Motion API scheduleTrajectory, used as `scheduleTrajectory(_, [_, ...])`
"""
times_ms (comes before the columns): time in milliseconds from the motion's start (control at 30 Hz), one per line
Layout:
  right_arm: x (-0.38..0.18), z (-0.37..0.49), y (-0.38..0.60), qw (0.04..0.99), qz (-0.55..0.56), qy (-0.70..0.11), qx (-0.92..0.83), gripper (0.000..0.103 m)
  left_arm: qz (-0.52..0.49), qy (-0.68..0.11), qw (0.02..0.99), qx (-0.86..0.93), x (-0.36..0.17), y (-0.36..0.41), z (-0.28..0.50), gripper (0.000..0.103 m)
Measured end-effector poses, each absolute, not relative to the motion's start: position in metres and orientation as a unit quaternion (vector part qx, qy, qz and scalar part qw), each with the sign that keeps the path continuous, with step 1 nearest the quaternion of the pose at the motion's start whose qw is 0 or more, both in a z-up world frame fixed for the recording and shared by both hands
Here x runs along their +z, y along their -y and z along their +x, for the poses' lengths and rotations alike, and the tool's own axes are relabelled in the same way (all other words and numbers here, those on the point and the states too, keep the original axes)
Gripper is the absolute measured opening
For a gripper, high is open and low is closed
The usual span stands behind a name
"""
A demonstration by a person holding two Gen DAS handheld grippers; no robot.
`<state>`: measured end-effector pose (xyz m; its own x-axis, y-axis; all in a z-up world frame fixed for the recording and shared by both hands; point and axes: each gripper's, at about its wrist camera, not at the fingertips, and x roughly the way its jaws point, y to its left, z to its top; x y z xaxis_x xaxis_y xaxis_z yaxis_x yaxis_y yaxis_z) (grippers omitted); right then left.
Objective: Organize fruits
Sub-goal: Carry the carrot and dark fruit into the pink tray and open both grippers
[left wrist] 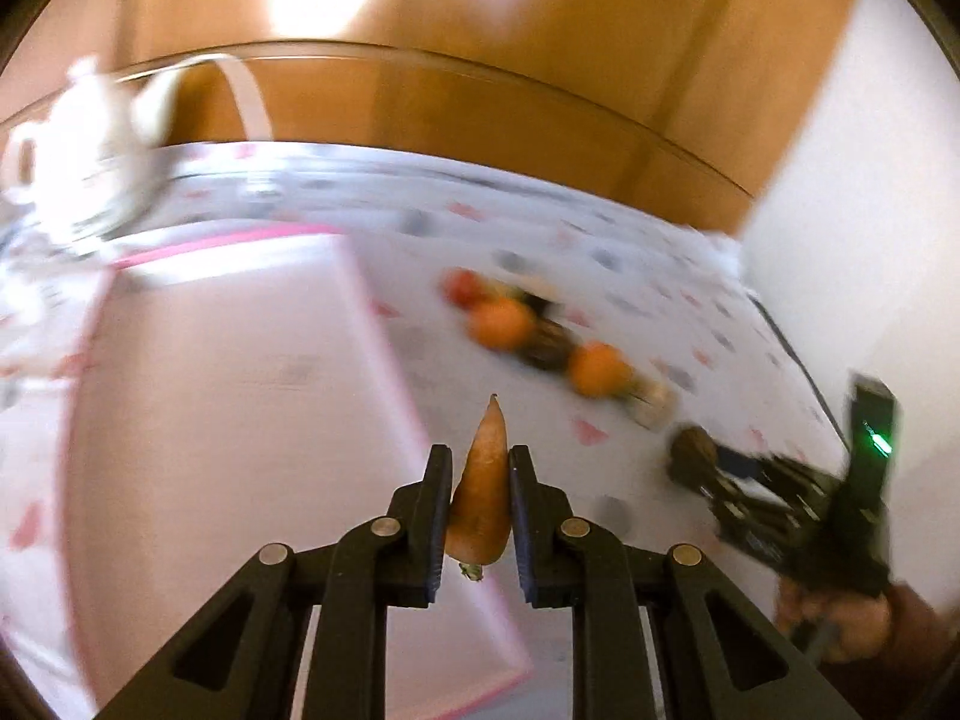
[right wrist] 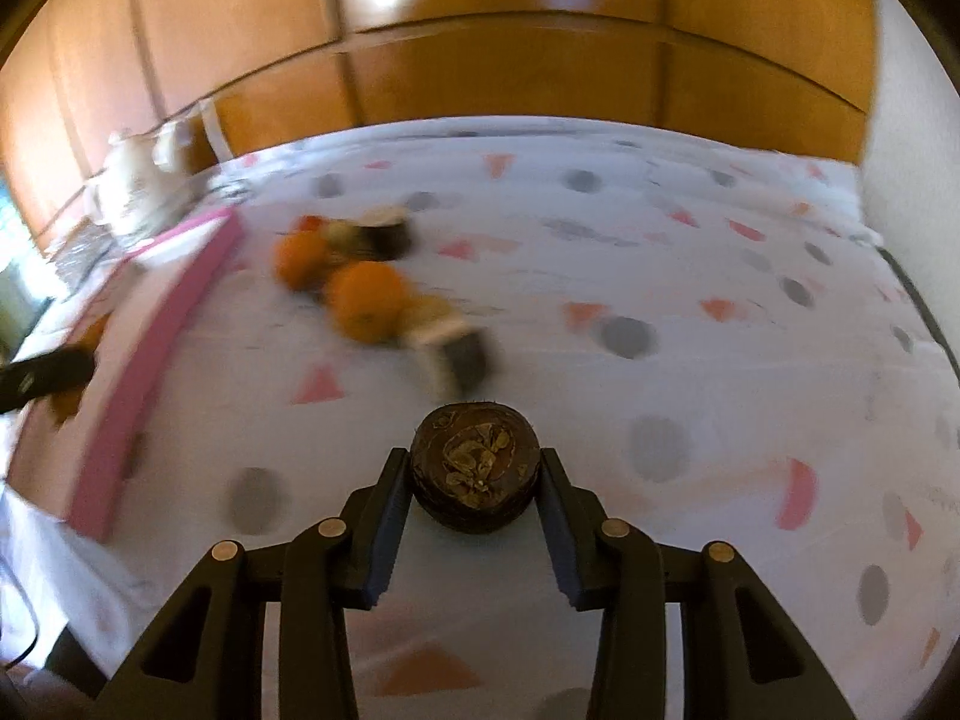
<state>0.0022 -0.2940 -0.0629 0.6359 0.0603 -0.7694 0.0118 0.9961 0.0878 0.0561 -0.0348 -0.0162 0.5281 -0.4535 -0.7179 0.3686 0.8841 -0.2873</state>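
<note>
My left gripper (left wrist: 480, 456) is shut on an orange carrot (left wrist: 483, 486), tip pointing forward, held above the edge of a white tray with a pink rim (left wrist: 240, 396). My right gripper (right wrist: 474, 459) is shut on a dark brown round fruit (right wrist: 474, 468), held above the patterned tablecloth; it also shows in the left wrist view (left wrist: 693, 453). A blurred pile lies on the cloth: two oranges (right wrist: 366, 300) (left wrist: 501, 324), a red fruit (left wrist: 462, 288) and dark brown pieces (right wrist: 390, 234). The tray's pink side (right wrist: 156, 372) is at the left in the right wrist view.
A white teapot (left wrist: 90, 132) and glassware stand at the back left beside the tray. Wooden cabinet panels (right wrist: 510, 72) run behind the table. A white wall (left wrist: 870, 180) is at the right. A dark cable (left wrist: 798, 360) lies along the right table edge.
</note>
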Motion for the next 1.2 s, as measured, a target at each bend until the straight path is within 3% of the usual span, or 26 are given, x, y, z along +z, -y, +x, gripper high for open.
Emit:
scheduleTrajectory(433, [-0.026,0.052,0.152,0.889,-0.010,-0.411,0.202,0.042,-0.084,-0.411,0.906,-0.056,-0.022,-0.050,0.066,0.020])
scheduleTrajectory(600, [-0.029,0.072,0.116,0.880,-0.016,-0.421,0.221,0.042,-0.091,-0.411,0.906,-0.034,-0.023,-0.059,0.059,0.036])
scheduleTrajectory(833, [-0.032,0.080,0.100,0.879,-0.001,-0.426,0.214,0.043,-0.087,-0.413,0.906,-0.028,-0.024,-0.062,0.050,0.039])
scheduleTrajectory(1000, [-0.028,0.078,0.104,0.886,0.013,-0.416,0.203,0.054,-0.086,-0.415,0.905,-0.025,-0.026,-0.061,0.048,0.041])
scheduleTrajectory(1200, [-0.023,0.068,0.114,0.896,0.021,-0.403,0.187,0.054,-0.082,-0.414,0.906,-0.027,-0.024,-0.056,0.045,0.044])
